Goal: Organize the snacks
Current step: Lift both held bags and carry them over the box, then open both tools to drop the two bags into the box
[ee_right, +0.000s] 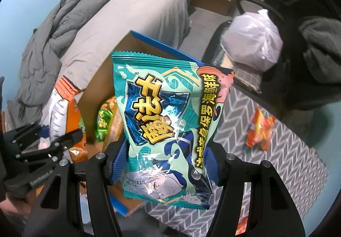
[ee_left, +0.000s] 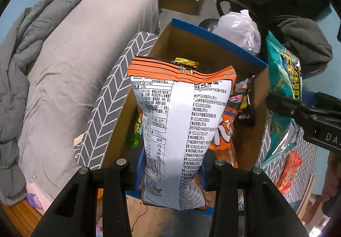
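My left gripper [ee_left: 171, 170] is shut on an orange and white snack bag [ee_left: 177, 121], printed back towards the camera, held over an open cardboard box [ee_left: 251, 136] with a blue rim. Several snack packets [ee_left: 226, 130] lie inside the box. My right gripper [ee_right: 165, 164] is shut on a teal snack bag [ee_right: 168, 126] with yellow lettering, which hangs beside the same box [ee_right: 100, 83]. The teal bag [ee_left: 283, 79] and the right gripper's black body show at the right of the left wrist view. The orange bag [ee_right: 61, 109] shows at the left of the right wrist view.
The box stands on a grey cloth with a white chevron pattern [ee_right: 277, 151]. A small orange packet [ee_right: 259, 128] lies on that cloth. A bed with a grey quilt [ee_left: 53, 66] is to the left. A chair with a white plastic bag [ee_left: 238, 30] stands behind the box.
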Tool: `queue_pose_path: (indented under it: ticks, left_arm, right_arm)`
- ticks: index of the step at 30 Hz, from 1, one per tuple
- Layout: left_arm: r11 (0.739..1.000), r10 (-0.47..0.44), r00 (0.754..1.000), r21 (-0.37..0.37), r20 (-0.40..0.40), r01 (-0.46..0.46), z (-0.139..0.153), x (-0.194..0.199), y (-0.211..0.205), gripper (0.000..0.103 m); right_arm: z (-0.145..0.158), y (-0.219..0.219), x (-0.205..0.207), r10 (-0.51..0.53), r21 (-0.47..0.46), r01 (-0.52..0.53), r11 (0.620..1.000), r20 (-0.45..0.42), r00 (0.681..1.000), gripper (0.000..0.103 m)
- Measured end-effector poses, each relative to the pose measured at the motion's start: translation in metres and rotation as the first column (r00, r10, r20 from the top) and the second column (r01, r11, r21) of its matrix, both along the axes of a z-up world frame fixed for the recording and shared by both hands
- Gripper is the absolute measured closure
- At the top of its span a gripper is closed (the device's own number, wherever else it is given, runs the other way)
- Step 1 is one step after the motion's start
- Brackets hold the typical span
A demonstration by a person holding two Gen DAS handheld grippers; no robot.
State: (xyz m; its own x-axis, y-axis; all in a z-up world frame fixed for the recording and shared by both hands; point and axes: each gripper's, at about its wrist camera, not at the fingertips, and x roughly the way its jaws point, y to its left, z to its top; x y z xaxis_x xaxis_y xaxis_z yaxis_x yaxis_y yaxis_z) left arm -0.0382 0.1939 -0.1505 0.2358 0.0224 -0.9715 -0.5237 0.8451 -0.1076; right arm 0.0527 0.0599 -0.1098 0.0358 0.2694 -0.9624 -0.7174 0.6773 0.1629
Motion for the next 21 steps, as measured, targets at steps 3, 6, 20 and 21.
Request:
queue_pose_path:
  ticks: [3, 6, 20, 21]
  left_arm:
    - [1.0, 0.013, 1.0, -0.01, 0.0, -0.013, -0.005, -0.001, 0.004, 0.062]
    - [0.999, 0.025, 1.0, -0.034, -0.006, -0.026, -0.013, 0.002, 0.012, 0.062]
    - [0.998, 0.021, 0.999, -0.057, -0.028, -0.023, -0.028, 0.018, 0.027, 0.06]
    - [0.998, 0.022, 0.999, -0.058, -0.028, -0.023, -0.028, 0.017, 0.027, 0.056]
  right_arm:
    - [-0.006, 0.016, 0.002, 0.018, -0.007, -0.018, 1.0, -0.018, 1.0, 0.04]
    - [-0.013, 0.03, 0.005, 0.032, -0.027, -0.033, 0.999, -0.028, 0.999, 0.04]
    - [-0.037, 0.066, 0.021, 0.03, -0.075, -0.034, 0.997, -0.065, 0.997, 0.039]
    - [-0.037, 0.066, 0.021, 0.027, -0.075, -0.031, 0.997, -0.063, 0.998, 0.039]
